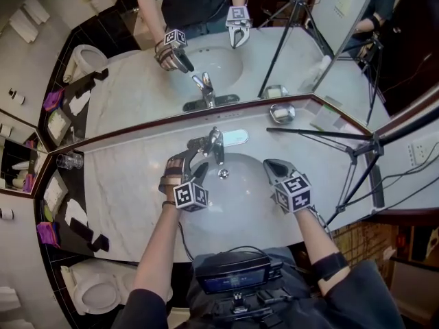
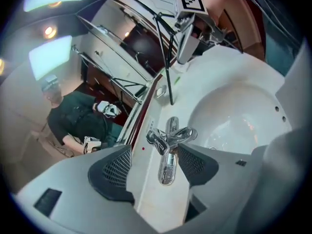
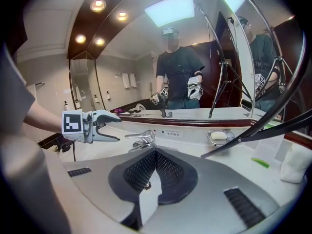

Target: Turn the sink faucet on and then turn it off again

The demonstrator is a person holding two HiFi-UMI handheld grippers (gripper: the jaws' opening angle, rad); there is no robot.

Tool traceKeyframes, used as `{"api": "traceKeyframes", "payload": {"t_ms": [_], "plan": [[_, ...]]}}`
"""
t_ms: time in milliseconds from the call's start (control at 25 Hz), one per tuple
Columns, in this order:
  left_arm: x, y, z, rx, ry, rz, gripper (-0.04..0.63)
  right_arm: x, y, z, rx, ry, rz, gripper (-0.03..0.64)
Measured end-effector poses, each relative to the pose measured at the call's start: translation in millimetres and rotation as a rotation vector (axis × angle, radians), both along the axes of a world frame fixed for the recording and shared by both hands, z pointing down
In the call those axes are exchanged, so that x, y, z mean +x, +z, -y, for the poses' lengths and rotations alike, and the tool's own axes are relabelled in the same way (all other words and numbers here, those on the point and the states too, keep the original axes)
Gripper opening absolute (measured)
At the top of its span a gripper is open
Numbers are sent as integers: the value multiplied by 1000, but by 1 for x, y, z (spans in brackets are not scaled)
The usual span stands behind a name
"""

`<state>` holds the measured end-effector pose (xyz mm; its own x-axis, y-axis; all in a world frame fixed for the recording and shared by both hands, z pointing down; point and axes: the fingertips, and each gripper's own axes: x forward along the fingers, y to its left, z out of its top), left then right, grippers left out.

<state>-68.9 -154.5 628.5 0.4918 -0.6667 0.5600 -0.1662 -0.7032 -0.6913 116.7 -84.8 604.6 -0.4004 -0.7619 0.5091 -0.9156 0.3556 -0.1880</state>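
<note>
Left claw (image 2: 155, 155) open wide, nothing gripped. The faucet (image 2: 168, 140) sits just ahead of it, and the lever (image 2: 165, 172) runs back toward the claw with its free end lying in the gap between the two pads. It looks nearer the right-hand pad in the left gripper view, though I see no contact on either side. The spout (image 2: 187, 133) branches off beyond the lever, toward the basin (image 2: 234, 116). In the head view the same claw (image 1: 201, 162) comes in from the left of the faucet (image 1: 215, 142). Right claw (image 3: 155, 152) shut and empty, held over the basin with the faucet (image 3: 141, 139) ahead and a little left of it; no part in this step, I judge. Step in hand, as I read it: taking hold of the lever to turn the water on — none runs yet. To do it well, centre the lever between the pads first, close on its outer end for leverage, not on the hub or spout, then lift in the lever's own arc. Chrome is slick — grip square and firm, move slowly, or the pads may slide off.
</note>
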Motion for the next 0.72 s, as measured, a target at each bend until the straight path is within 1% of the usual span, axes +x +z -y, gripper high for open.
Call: {"api": "traceKeyframes", "payload": {"t_ms": [160,280,400,480,520,560,720], "plan": [[9,19,11,-3,32,59,298,10,7,-2,-18,21,-3,18],[15,29,16,2,49,85,298,18,12,-4,-30,35,-5,18],[20,36,22,4,52,96,296,21,18,-5,-43,45,-3,18],[22,39,28,13,39,97,269,21,20,-6,-49,48,-5,18],[24,40,31,17,36,98,235,22,21,-6,-51,49,-5,18],[26,41,33,18,38,100,222,23,22,-5,-52,51,-5,18],[36,44,41,16,49,99,207,26,23,-1,-53,61,-3,18]]}}
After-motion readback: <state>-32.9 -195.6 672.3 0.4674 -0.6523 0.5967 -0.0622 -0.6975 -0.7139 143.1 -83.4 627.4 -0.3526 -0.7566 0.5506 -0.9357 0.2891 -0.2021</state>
